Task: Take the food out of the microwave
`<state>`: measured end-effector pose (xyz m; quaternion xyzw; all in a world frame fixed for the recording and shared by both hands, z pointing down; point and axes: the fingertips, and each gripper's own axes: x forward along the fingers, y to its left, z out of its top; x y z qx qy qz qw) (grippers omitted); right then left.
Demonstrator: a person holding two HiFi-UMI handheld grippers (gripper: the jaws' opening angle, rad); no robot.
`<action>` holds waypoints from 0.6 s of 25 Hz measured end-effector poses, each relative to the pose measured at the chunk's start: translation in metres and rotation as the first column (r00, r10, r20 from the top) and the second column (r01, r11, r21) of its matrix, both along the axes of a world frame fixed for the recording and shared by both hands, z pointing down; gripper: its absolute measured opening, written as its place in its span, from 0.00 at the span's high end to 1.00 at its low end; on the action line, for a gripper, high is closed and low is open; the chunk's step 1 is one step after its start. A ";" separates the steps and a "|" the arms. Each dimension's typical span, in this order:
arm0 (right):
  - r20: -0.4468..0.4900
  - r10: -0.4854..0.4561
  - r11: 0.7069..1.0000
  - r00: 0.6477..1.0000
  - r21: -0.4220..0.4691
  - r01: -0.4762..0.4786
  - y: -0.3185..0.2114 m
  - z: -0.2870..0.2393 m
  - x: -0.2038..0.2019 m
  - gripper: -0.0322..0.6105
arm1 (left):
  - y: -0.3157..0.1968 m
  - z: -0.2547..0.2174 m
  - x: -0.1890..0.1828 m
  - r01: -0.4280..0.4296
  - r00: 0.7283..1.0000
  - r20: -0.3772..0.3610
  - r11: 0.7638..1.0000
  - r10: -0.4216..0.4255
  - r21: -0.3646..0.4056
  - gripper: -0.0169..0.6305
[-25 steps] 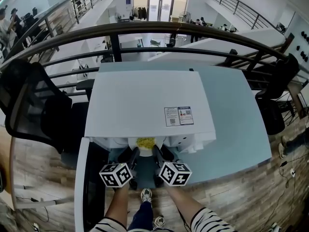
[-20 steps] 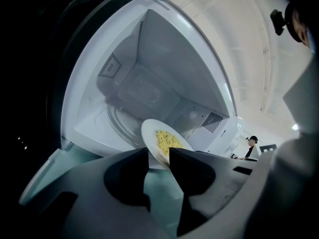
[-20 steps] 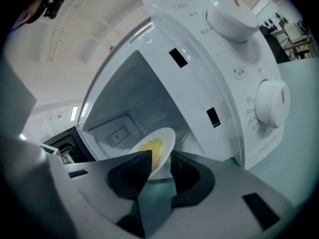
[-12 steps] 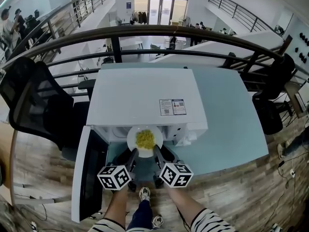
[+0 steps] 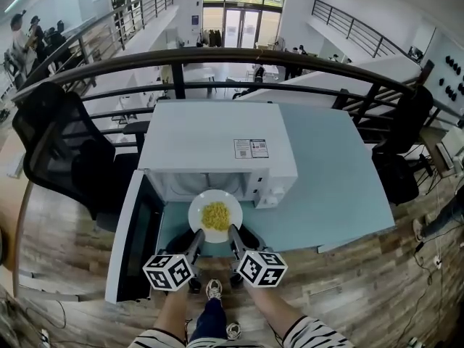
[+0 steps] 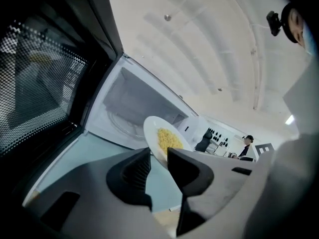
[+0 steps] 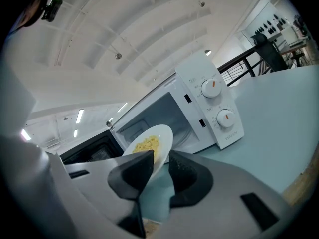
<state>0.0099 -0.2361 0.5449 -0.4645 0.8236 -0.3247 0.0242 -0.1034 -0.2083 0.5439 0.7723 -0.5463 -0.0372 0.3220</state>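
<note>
A white plate (image 5: 215,215) with yellow food hangs just in front of the open white microwave (image 5: 217,147), above the table's near edge. My left gripper (image 5: 194,242) grips the plate's near-left rim and my right gripper (image 5: 235,239) its near-right rim. Both pairs of jaws are closing on that rim. In the left gripper view the plate (image 6: 162,139) stands on edge between the jaws of the left gripper (image 6: 158,163), with the empty cavity (image 6: 129,111) behind. In the right gripper view the plate (image 7: 149,142) sits in the right gripper (image 7: 160,166).
The microwave door (image 5: 134,238) hangs open to the left, past the edge of the light blue table (image 5: 341,172). A black mesh chair (image 5: 58,151) stands at the left, another chair (image 5: 406,133) at the right. A dark railing (image 5: 217,53) runs behind the table.
The plate has come out of the microwave cavity toward me, carried by both grippers. They have drawn back together and risen a little.
</note>
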 end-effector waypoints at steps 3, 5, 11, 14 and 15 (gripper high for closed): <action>0.001 -0.001 1.000 1.000 0.005 0.001 0.019 -0.006 0.007 0.79 | 0.020 -0.005 0.007 -0.003 1.000 -0.004 1.000 0.003 0.004 0.79; 0.001 0.000 1.000 1.000 0.008 0.000 0.032 -0.011 0.012 0.79 | 0.033 -0.010 0.013 -0.008 1.000 -0.003 1.000 0.008 0.008 0.79; -0.003 0.005 1.000 1.000 0.014 -0.005 0.078 -0.019 0.027 0.79 | 0.078 -0.018 0.028 -0.010 1.000 0.001 1.000 0.010 0.019 0.79; -0.001 0.004 1.000 1.000 0.011 -0.004 0.098 -0.021 0.032 0.79 | 0.099 -0.020 0.033 -0.011 1.000 -0.001 1.000 0.011 0.020 0.79; 0.002 0.007 1.000 1.000 0.008 -0.007 0.105 -0.022 0.034 0.79 | 0.106 -0.021 0.035 -0.012 1.000 -0.001 1.000 0.012 0.019 0.79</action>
